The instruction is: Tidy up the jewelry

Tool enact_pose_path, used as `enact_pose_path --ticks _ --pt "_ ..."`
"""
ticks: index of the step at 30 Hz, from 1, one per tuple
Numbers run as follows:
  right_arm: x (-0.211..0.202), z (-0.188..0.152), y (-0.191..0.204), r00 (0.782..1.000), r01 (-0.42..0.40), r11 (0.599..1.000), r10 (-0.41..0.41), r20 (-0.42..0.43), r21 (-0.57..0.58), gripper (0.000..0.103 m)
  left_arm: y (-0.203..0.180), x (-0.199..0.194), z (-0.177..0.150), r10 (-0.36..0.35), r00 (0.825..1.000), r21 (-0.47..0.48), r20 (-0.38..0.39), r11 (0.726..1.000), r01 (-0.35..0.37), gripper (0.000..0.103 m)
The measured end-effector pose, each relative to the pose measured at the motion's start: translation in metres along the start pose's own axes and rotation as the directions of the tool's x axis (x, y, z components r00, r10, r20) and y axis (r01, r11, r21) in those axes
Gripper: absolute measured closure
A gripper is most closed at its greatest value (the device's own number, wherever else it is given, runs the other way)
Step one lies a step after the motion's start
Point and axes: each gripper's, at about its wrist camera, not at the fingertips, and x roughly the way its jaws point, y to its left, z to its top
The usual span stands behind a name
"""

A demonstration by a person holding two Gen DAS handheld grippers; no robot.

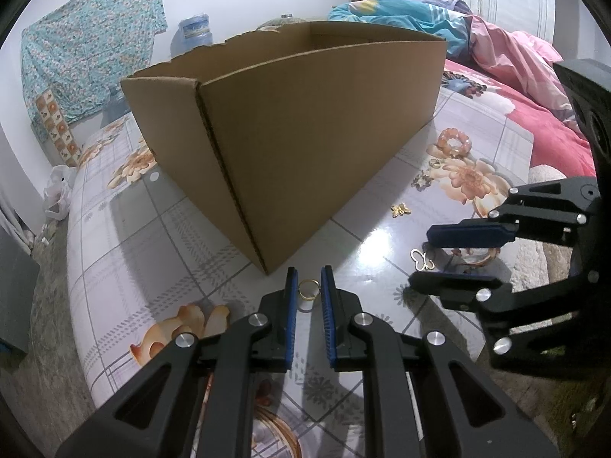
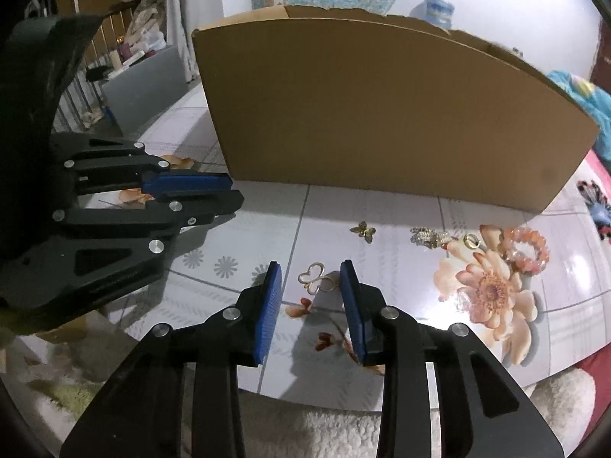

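A gold ring [image 1: 307, 289] lies on the floral table between the open fingers of my left gripper [image 1: 308, 278], just in front of the cardboard box [image 1: 290, 122] corner. My right gripper [image 2: 311, 273] is open, its fingers either side of a gold butterfly-outline piece [image 2: 311, 275] on the table; it also shows in the left wrist view [image 1: 422, 259]. Farther right lie a small gold butterfly [image 2: 362, 231], a silver cluster piece [image 2: 427, 236], a small gold ring [image 2: 472, 241] and a pink bead bracelet [image 2: 525, 249]. The left gripper [image 2: 233, 191] shows at the left of the right wrist view.
The tall open cardboard box [image 2: 382, 114] stands at the back of the glossy floral table [image 1: 160, 252]. A bed with pink and blue blankets [image 1: 515, 61] is to the right. A fluffy white rug [image 2: 343, 431] lies below the table's near edge.
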Motion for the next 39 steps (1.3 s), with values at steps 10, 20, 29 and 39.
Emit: enact_pose_path --ticks 10,20,29,39 --pt "0.003 0.0 -0.001 0.999 0.038 0.998 -0.038 0.01 0.049 0.085 0.0 0.0 0.0 -0.003 1.0 -0.003 -0.002 1.0 0.003 0.091" --pt "0.001 -0.003 -0.009 1.0 0.019 0.998 -0.02 0.014 0.067 0.089 0.0 0.0 0.0 -0.002 1.0 -0.006 -0.001 1.0 0.002 0.091" --pt "-0.001 -0.005 -0.01 1.0 0.005 0.998 -0.006 0.017 0.066 0.103 0.0 0.0 0.0 -0.001 1.0 -0.007 0.0 1.0 0.001 0.091" --pt "-0.01 -0.008 -0.012 1.0 -0.004 0.997 0.002 0.027 0.079 0.072 0.0 -0.001 0.0 0.0 1.0 -0.008 -0.001 1.0 0.0 0.091"
